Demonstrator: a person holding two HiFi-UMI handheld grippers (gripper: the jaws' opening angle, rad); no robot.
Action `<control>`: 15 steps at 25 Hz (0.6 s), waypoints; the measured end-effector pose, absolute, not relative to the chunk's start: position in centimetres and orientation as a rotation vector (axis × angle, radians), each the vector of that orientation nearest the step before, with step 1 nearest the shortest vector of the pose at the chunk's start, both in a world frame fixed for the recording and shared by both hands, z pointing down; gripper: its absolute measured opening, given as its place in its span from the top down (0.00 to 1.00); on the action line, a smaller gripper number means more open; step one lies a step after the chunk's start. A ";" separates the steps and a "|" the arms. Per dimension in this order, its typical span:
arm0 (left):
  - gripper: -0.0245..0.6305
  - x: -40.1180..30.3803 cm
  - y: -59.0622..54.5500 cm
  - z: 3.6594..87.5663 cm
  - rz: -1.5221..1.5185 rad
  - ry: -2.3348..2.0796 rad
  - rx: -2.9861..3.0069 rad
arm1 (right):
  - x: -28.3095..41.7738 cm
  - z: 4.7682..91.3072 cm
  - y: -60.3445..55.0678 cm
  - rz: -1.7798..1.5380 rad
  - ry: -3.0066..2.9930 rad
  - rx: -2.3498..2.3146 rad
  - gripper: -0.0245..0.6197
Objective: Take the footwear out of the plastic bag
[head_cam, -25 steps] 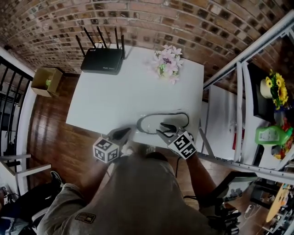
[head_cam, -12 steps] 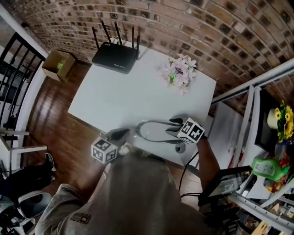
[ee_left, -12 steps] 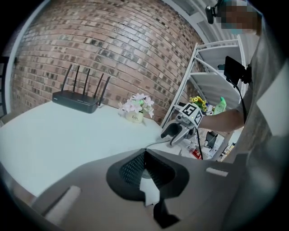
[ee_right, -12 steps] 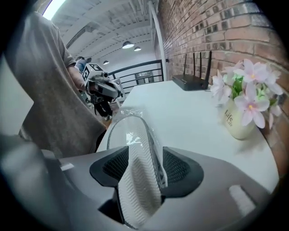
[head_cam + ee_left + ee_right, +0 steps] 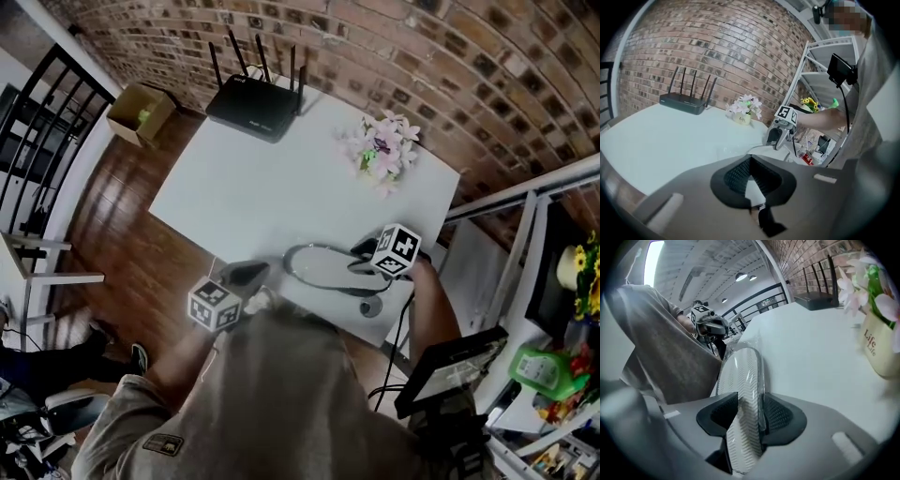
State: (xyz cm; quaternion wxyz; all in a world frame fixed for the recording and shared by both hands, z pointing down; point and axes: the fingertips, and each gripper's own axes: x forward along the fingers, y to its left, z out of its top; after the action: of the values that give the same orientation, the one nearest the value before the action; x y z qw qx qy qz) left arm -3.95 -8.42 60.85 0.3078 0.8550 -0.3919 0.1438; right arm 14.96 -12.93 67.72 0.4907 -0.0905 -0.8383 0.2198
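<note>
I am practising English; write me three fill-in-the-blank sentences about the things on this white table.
The black flat router with antennas stands before the ___ wall. The cream pot of pink flowers bears the word ___. The pale grey slipper with a zigzag sole lies inside a clear plastic ___.
Missing: brick; Life; bag.

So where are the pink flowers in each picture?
Head view: the flowers stand near the table's far right corner, up and right of the middle.
Left gripper view: the flowers sit near the middle, just right of the router.
Right gripper view: the flowers are big and close at the right edge, in a cream pot.
Shared landmark: the black router at the table's far end shows in all three views.
</note>
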 end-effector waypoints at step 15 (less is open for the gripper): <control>0.96 -4.4 -10.5 61.1 0.421 -1.103 2.285 | 15.3 64.8 -13.2 0.260 -2.152 -0.004 0.82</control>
State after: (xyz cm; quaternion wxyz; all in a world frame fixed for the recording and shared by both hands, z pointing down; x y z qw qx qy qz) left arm -4.42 -10.52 61.14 0.2809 0.8528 -0.4114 0.1571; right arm 15.25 -13.16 64.76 0.4680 -0.0018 -0.8773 0.1061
